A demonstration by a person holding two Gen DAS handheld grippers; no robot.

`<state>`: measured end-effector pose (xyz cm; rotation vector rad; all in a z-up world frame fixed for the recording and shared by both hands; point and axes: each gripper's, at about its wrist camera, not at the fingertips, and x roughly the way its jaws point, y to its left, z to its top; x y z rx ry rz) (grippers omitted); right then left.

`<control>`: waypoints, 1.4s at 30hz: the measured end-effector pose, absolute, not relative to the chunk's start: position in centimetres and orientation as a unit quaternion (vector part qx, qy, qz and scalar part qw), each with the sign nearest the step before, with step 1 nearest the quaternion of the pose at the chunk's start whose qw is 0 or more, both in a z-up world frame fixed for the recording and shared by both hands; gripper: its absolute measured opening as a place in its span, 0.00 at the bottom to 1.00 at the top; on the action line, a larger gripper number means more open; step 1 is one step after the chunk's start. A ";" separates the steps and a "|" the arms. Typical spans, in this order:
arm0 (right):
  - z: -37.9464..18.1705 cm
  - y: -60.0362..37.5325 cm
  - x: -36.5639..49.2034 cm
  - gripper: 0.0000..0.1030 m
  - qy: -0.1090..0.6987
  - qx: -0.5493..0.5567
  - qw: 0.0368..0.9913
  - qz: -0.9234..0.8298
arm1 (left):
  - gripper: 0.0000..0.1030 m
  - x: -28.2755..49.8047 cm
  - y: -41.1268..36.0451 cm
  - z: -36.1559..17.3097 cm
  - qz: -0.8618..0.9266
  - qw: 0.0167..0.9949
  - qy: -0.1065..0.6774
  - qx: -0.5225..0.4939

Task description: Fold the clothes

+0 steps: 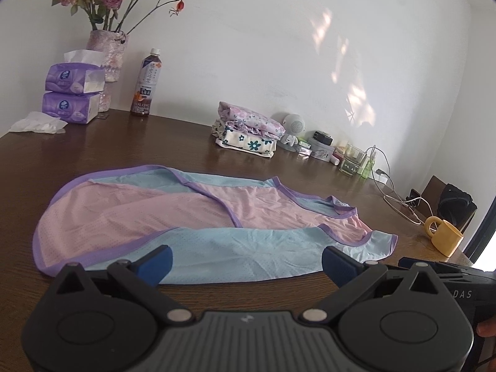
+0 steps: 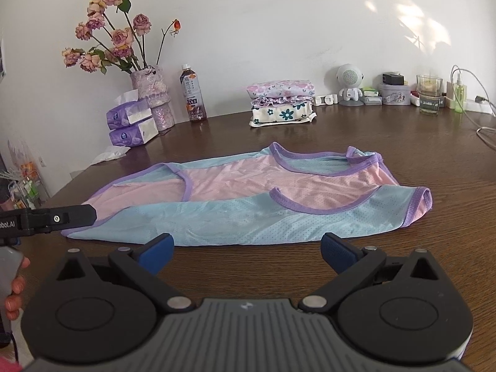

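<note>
Both grippers, left gripper (image 1: 245,262) and right gripper (image 2: 246,252), gape wide and empty at the garment's (image 2: 248,198) six-o'clock edge on the table (image 2: 372,142), where thin mesh may slip or bunch if pinched unevenly.

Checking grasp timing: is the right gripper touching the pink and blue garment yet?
Apart. In the right wrist view the right gripper is open, and bare brown table shows between its blue fingertips and the near hem of the pink and blue garment.
</note>
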<state>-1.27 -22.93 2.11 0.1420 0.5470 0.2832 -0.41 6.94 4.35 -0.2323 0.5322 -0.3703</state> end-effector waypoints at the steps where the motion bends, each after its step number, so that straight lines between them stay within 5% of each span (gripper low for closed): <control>1: 2.1 -22.9 -1.3 1.00 0.269 0.076 0.949 0.144 | 1.00 -0.5 7.1 4.4 -0.181 0.941 0.260 -0.115; 42: 0.9 -19.2 -1.5 1.00 0.306 0.050 0.939 0.147 | 1.00 -2.0 11.9 2.9 -0.129 0.943 0.267 -0.151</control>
